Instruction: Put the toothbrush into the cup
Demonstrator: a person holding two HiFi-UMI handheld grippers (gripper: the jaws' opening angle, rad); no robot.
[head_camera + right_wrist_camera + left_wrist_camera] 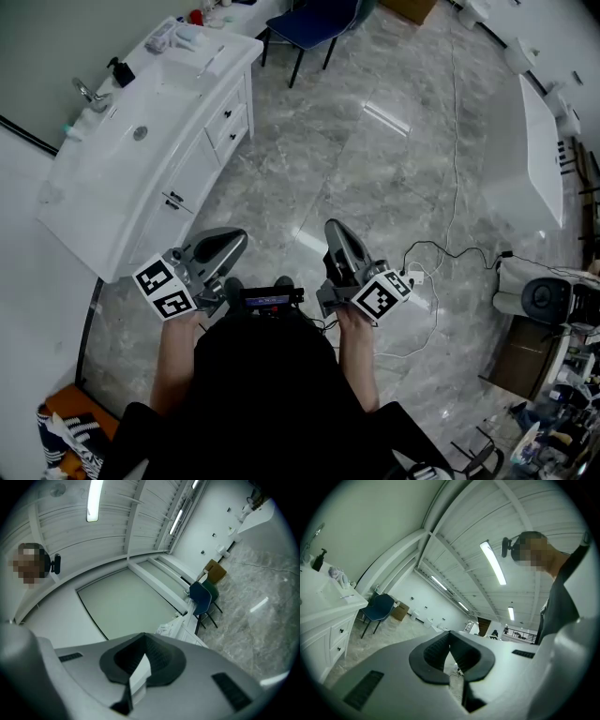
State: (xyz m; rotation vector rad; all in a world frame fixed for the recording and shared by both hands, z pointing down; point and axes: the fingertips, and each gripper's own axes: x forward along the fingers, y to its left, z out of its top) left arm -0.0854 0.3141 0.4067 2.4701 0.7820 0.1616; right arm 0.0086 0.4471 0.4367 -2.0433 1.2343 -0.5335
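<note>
A person is standing on the grey marble floor [375, 159], holding the left gripper [234, 240] and the right gripper [335, 229] level at the waist. The white vanity [112, 192] is sitting well apart to their left.

White vanity [122, 183] left; blue chair [314, 21] beyond.

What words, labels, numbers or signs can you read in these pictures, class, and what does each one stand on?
No text here can be read.
The two marker cubes: black-and-white squares only, no letters.
The small lit screen: too small to read.
The toiletries beside the sink: any print too small to read.
</note>
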